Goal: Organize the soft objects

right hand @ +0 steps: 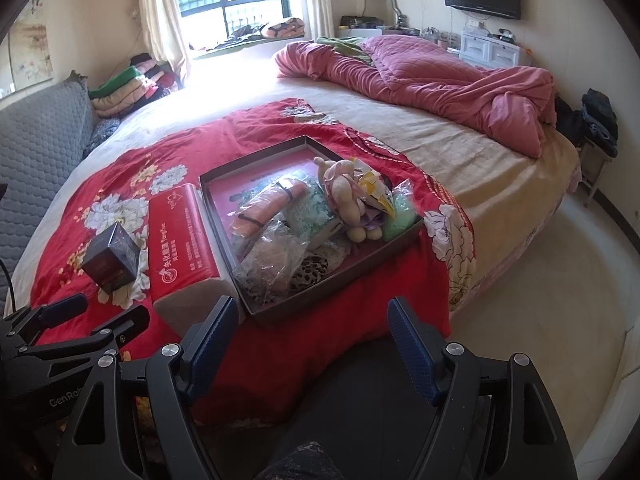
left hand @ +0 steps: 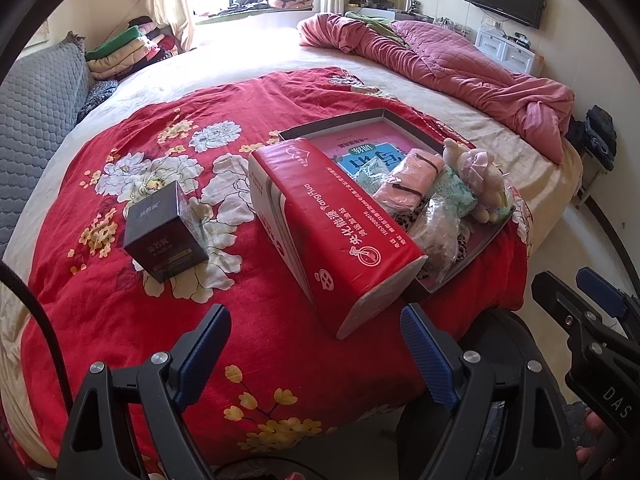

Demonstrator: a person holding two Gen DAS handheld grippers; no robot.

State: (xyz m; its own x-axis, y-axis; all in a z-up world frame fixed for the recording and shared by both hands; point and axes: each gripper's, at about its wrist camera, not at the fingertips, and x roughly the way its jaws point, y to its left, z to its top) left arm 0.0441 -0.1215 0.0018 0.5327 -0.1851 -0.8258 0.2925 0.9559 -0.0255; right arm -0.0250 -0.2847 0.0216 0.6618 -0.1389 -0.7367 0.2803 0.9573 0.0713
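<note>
On the bed's red floral blanket (right hand: 280,344) sits a shallow dark cardboard tray (right hand: 224,216), and it's packed: a rolled pink cloth bundle with black bands (right hand: 272,206), a pale plush toy (right hand: 344,192), a mint-green patterned soft pack (right hand: 310,216), a crinkled clear plastic bag (right hand: 272,252), leopard-print fabric (right hand: 316,270) and a light green pouch (right hand: 400,216), all lying on a pink printed sheet (right hand: 248,188) lining the bottom. Just beside the tray's left wall lies a long red tissue pack (left hand: 340,232), touching it. Further left, a small dark square box (left hand: 164,232) stands apart. Both tools hover at the near edge: left hand-held gripper (left hand: 316,356) spread wide, holding nothing; right hand-held gripper (right hand: 312,348) likewise wide and empty.
</note>
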